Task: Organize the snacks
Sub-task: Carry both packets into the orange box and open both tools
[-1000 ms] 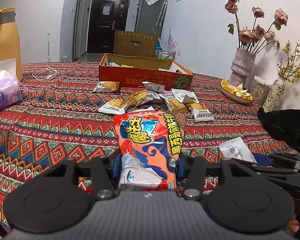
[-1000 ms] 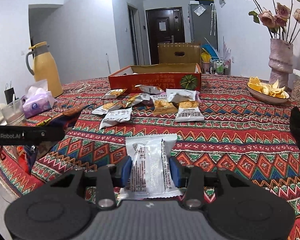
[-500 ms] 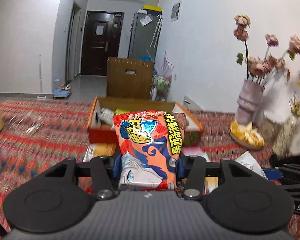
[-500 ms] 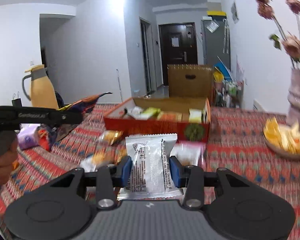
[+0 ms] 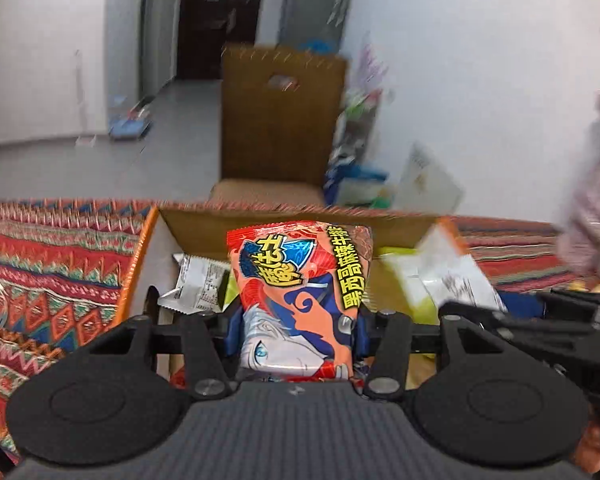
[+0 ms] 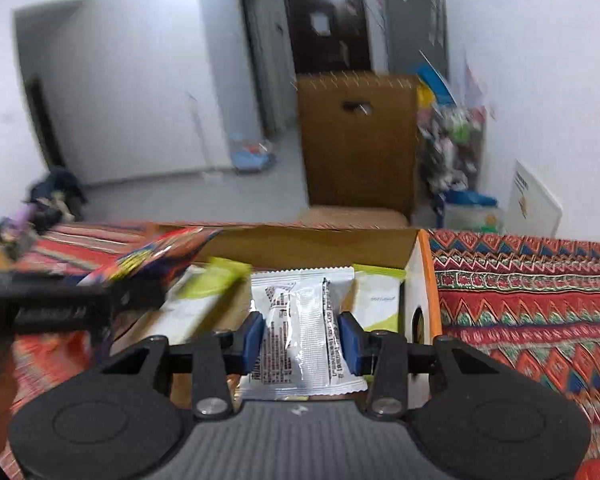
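Orange-edged cardboard box [image 5: 140, 264] lies under both loads, the left gripper [image 5: 296, 332] clamping a red snack bag [image 5: 300, 296] and the right gripper [image 6: 300, 340] a silver packet [image 6: 300, 328]; the close-set tools could collide or drop crookedly.

Both held packets now seemingly above the box [image 5: 204, 224].

Patterned tablecloth [image 6: 540, 300], red with zigzag bands, covering the table to its far edge. Brown chair [image 6: 356, 140], tall back with a handle cut-out, just beyond the far edge. Dark door [image 6: 326, 28] down the hallway. White board [image 6: 534, 200] leaning against the right wall.
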`<state>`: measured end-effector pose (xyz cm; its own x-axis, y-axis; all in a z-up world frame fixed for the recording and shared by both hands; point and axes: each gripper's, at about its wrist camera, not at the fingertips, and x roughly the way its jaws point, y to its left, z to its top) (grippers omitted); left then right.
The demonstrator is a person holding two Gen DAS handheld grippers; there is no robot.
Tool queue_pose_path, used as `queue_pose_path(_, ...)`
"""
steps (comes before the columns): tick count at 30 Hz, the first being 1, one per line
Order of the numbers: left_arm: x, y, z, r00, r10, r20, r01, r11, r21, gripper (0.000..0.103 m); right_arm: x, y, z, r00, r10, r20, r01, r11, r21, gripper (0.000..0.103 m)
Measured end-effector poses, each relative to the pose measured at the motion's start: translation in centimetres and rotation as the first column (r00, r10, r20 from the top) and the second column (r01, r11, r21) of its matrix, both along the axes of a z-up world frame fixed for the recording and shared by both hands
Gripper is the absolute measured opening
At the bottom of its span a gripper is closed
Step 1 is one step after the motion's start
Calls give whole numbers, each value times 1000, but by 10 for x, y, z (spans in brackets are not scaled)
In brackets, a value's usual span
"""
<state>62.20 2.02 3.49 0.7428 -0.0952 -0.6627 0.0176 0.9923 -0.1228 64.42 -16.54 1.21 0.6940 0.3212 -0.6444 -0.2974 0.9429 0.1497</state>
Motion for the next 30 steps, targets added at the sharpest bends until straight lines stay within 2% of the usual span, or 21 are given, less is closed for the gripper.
queue_pose_path(4, 36, -6, -27, 999, 7, -51, -5, 999, 44, 51, 60, 16, -27, 996, -60, -69, 57, 997, -42, 43)
queue_pose_path(6, 46, -8, -37, 996, 8, -86, -6, 1000, 18, 53, 78, 19, -35, 994, -74, -84, 70, 997, -41, 49)
queue_pose_path(7, 49, -9, -41, 995, -1, -96, 1, 1000, -5, 60, 81, 16, -38, 993, -72, -92, 70, 997, -22, 61)
queue_pose_path(8, 49, -9, -43, 995, -16, -97, 14, 1000, -25, 66, 84, 15, -40, 992, -76, -96, 76, 997, -7, 64)
queue_pose_path(10, 45, -11, -41, 996, -44, -76, 42, 999, -26, 74, 83, 16, -39, 993, -87, -75, 87, 996, -12, 66)
queue_pose_path(13, 35, -9, -30, 997, -65, -33, 65, 998, -10, 80, 80, 11, -33, 995, -90, -53, 90, 996, 8, 67)
queue_pose_path(18, 11, 4, 2, 998, -61, 15, 61, 998, 10, 80, 57, 0, -5, 998, -68, -10, 67, 997, -33, 67)
queue_pose_path(22, -14, 11, 34, 998, -51, 45, 50, 998, 30, 82, 23, -7, 32, 999, -43, 32, 46, 996, -75, 68)
queue_pose_path(30, -119, 25, 110, 989, -93, 116, 85, 994, 76, 92, -81, -36, 109, 992, 35, 118, -23, 995, -101, 86)
